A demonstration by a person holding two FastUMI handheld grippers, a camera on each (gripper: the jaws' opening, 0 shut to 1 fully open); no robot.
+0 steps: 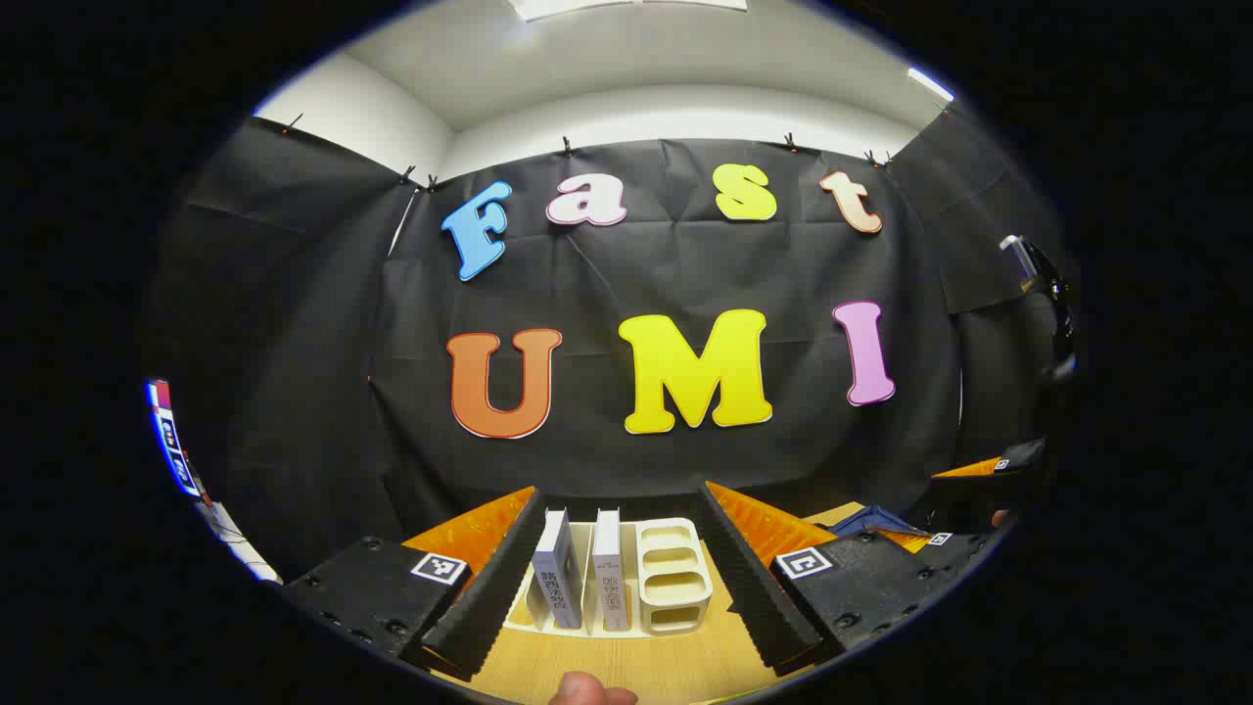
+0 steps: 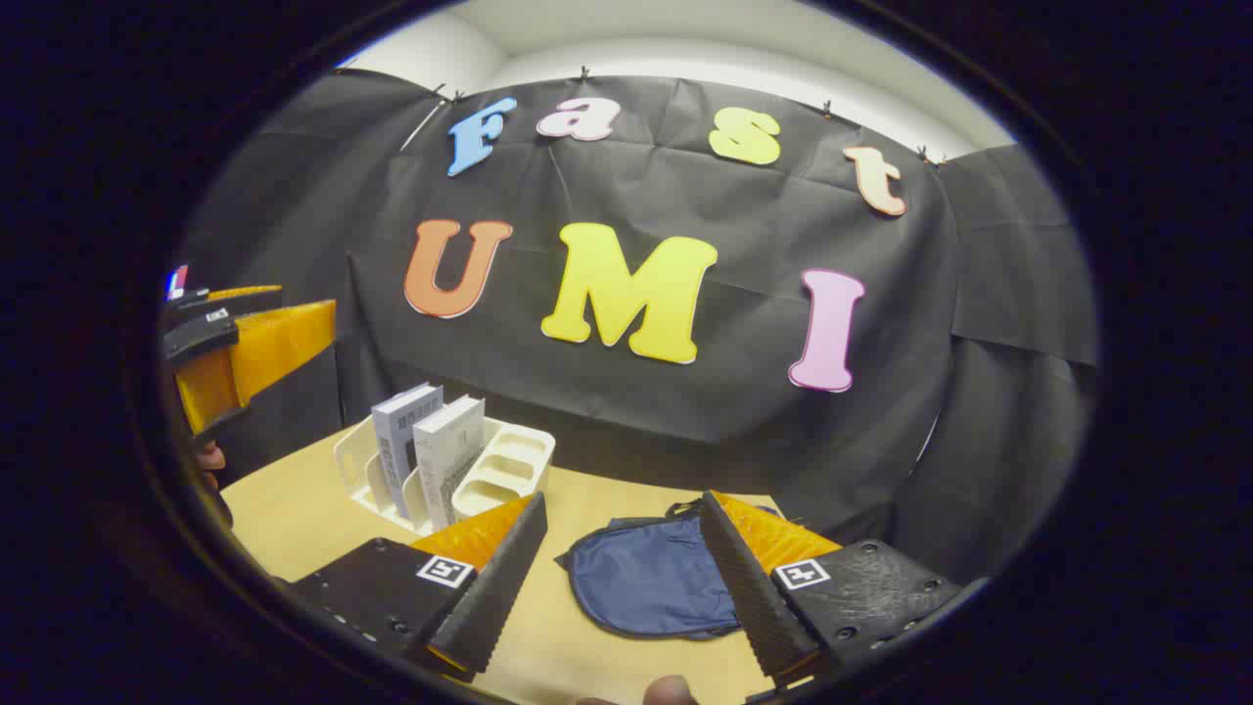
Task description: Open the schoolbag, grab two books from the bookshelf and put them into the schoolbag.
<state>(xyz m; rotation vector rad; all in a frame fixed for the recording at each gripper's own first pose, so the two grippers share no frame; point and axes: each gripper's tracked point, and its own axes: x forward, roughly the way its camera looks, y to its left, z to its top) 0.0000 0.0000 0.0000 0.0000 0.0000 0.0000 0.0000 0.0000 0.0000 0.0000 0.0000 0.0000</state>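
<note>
Left gripper view: two books (image 1: 582, 583) in bookshelf (image 1: 673, 578).

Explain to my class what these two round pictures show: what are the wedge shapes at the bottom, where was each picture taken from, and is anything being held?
No robot here: a person holds a two-finger gripper in each hand, and a camera rides on each one, looking forward along its fingers. Those wedges are the fingers.

In the left gripper view, the left gripper points at a white bookshelf holding two upright books on a wooden table.

In the right gripper view, the right gripper points at a blue schoolbag lying flat on the same table, to the right of the bookshelf. The other gripper shows at the left edge.

Both grippers are open and hold nothing.
</note>
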